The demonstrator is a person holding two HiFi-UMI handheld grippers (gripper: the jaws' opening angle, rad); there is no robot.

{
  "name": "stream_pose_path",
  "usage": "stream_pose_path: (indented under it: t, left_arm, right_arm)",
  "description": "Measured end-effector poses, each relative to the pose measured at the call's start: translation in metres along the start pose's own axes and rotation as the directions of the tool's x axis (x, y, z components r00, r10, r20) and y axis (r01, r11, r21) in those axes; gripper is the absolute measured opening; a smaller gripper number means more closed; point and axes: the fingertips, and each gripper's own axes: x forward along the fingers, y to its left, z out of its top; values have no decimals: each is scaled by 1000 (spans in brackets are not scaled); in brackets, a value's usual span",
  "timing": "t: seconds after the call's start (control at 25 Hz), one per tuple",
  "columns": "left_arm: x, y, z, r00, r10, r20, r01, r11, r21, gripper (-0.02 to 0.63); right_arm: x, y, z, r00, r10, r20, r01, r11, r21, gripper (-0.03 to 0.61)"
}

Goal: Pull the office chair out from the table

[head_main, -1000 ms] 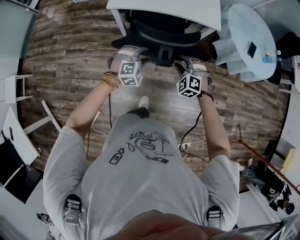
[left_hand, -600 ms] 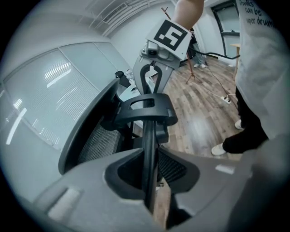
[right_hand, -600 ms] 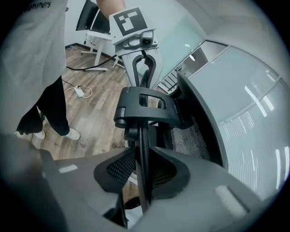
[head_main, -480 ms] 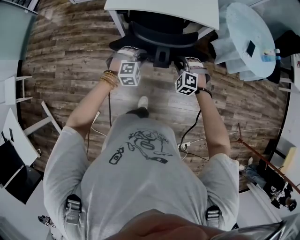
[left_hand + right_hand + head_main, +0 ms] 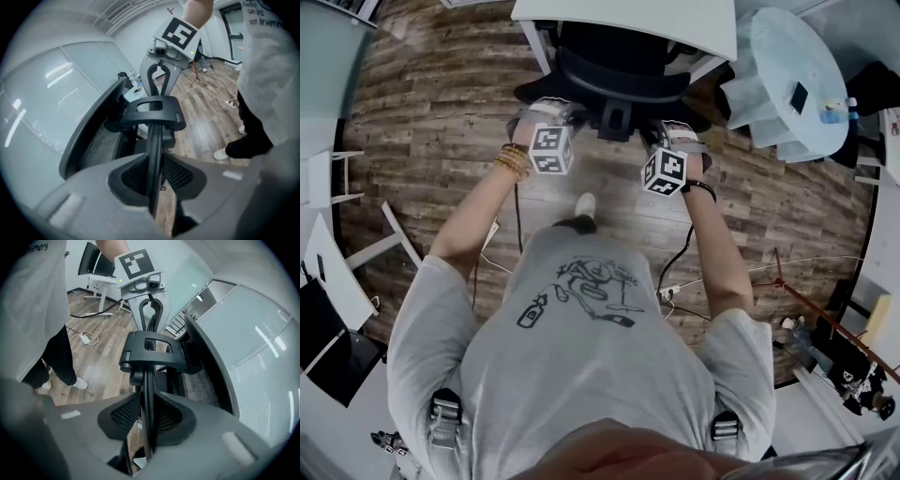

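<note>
The black office chair (image 5: 619, 66) is tucked under the white table (image 5: 675, 21) at the top of the head view. Both grippers hold the thin top rim of its backrest, one on each side of the central bracket (image 5: 152, 112). My left gripper (image 5: 154, 174) is shut on the rim (image 5: 153, 140), its pads pressed against both sides. My right gripper (image 5: 148, 417) is still closing on the same rim (image 5: 149, 383), which sits tight between its pads. In the head view, the left gripper (image 5: 546, 112) and the right gripper (image 5: 673, 133) point down at the chair back.
A round white table (image 5: 797, 66) stands to the right of the chair. Cables (image 5: 675, 281) lie on the wooden floor behind the person, whose shoe (image 5: 587, 202) is just behind the chair. White furniture (image 5: 337, 272) stands at the left.
Both hands have shifted up the picture toward the chair back, and the marker cubes sit closer to its rim. The chair itself has not visibly moved.
</note>
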Motion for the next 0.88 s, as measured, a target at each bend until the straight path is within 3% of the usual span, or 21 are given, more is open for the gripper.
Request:
stream_pose_path:
  t: [0.88]
  left_arm:
    - [-40,-95,22,999,-40,-14,39,999,-24,92]
  right_arm:
    - [-55,88,15,999,32,13,-32,999,43,94]
